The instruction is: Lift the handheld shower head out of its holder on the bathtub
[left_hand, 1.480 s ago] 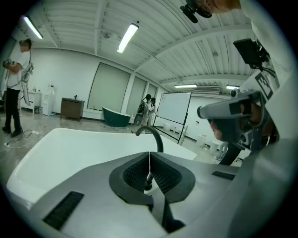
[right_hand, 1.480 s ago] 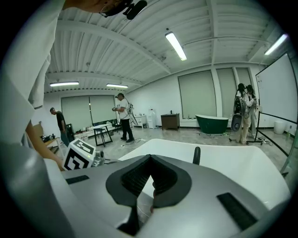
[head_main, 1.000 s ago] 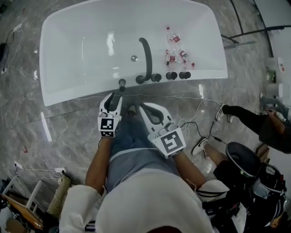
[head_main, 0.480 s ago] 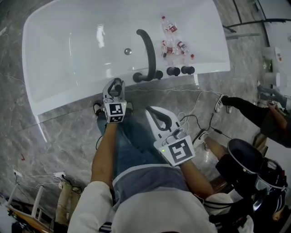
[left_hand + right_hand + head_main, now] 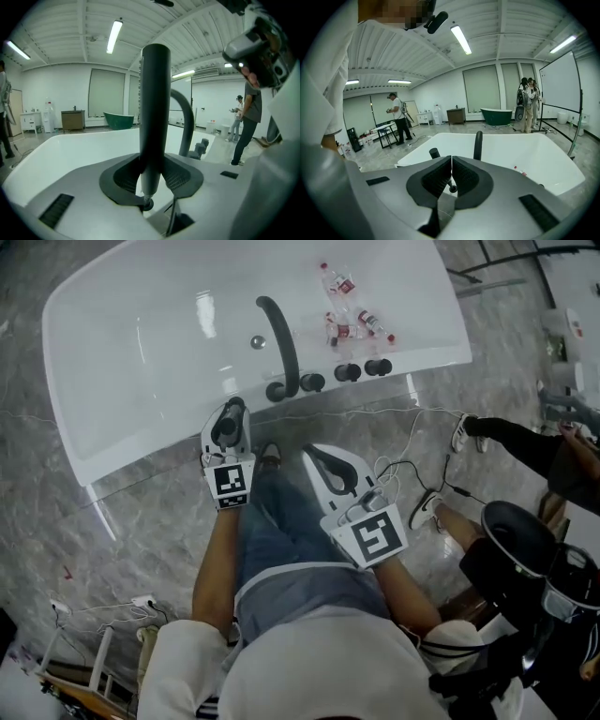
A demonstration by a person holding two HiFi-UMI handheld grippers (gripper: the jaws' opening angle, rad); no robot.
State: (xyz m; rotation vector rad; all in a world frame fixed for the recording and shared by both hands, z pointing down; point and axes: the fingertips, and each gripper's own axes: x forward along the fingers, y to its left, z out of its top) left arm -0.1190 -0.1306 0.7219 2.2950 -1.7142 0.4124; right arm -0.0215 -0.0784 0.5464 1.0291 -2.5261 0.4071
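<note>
The slim, dark grey cylindrical shower head stands upright in its holder on the near rim of the white oval bathtub. In the head view that is at about 7 o'clock from the base of the dark curved faucet spout. The three dark round knobs sit further along the rim, toward 3 o'clock.

The left gripper has the handle between its jaws, and they are closing around its narrower lower part. The pads look very near the handle on both sides. From this close, distorted angle I cannot say firm contact is made, so I read it as not yet clamped.

The right gripper is clenched on nothing, its pads meeting in a thin line. It hangs at about 4 o'clock from the left one, away from the rim.

The step in hand appears to be securing the grasp. To do it well:
- Keep the handle centred between the pads and let both faces seat squarely before pulling.
- Then draw it up toward 12 o'clock along its own axis, so the base clears the holder without binding.
- A tilt toward the spout could jam it.
- Rise slowly in case a hose trails below.
</note>
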